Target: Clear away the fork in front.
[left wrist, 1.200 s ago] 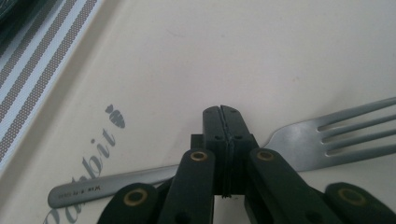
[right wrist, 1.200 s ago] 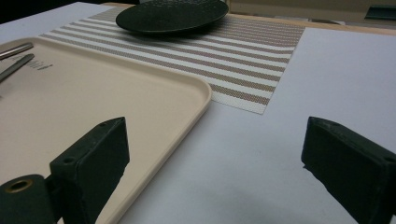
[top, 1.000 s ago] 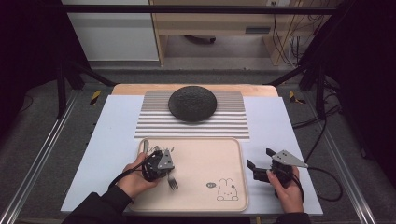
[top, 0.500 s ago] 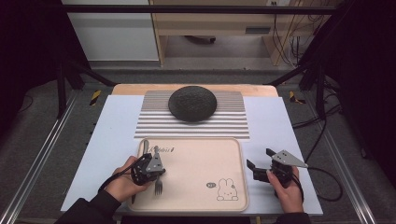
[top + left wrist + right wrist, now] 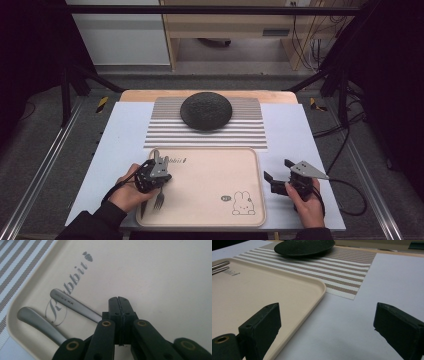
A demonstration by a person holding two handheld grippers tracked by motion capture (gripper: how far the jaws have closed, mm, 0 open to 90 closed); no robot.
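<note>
Left side first: my left gripper (image 5: 160,163) sits over the tray's (image 5: 262,186) near-left corner. In the left gripper view its jaws are pressed tight together, with just a seam between them. The fork (image 5: 159,200) lies flat on the tray right under that gripper, tines toward me. I can't tell if the jaws nip it. That view also shows two brushed-steel handles: a stamped one (image 5: 75,305) running in under the jaws and a plain one (image 5: 37,321) beside it, both slim with rounded ends.

Progress, as I judge it: early. The cutlery is on the tray and nothing has been laid by the plate (image 5: 206,111).

The tray is matte beige plastic with rounded corners, a raised rim, a script print and a rabbit drawing. Behind it is a woven mat (image 5: 165,132) with tan and white stripes, and on it the plate, dark, round and speckled.

My right gripper (image 5: 278,170) rests on the pale sheet (image 5: 300,135) just right of the tray, jaws spread wide and holding nothing.
</note>
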